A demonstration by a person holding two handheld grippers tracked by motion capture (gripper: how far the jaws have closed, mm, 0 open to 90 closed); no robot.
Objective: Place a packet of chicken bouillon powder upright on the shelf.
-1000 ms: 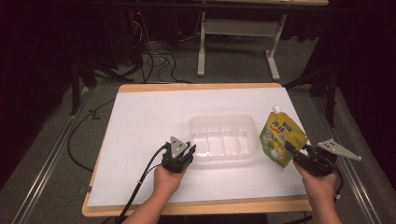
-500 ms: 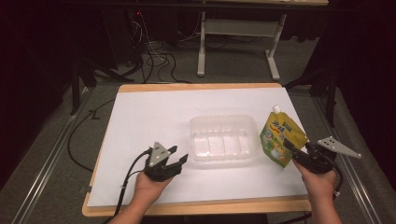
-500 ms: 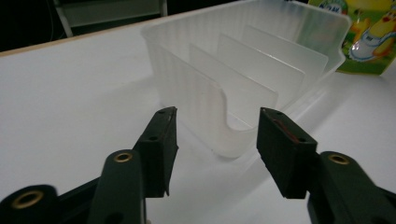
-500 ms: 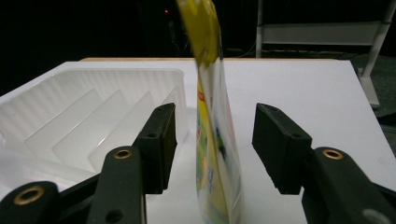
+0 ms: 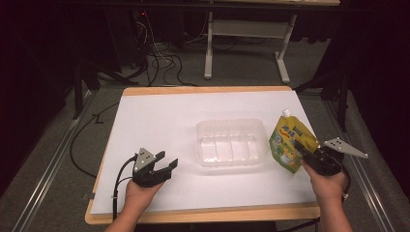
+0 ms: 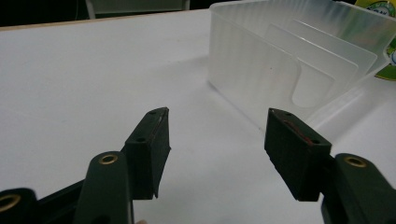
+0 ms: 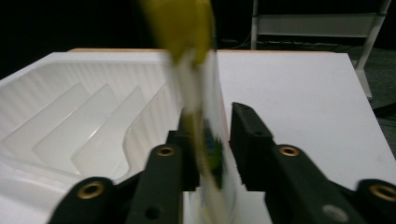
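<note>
- White sheeting point(image 5: 159, 125) over a wooden-edged table fills mid-frame in the high view.
- A clear ribbed plastic tray point(image 5: 232, 143) is seen at centre.
- The left gripper point(image 5: 164, 166), lower left, is held spread and empty.
- A yellow-green spouted pouch point(image 5: 290, 141), right of the tray, is pinched by the right gripper point(image 5: 309, 155).

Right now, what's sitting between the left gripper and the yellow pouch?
The clear plastic tray lies between the left gripper and the yellow pouch, as the high view shows. Between that gripper and the tray, only bare white tabletop.
</note>
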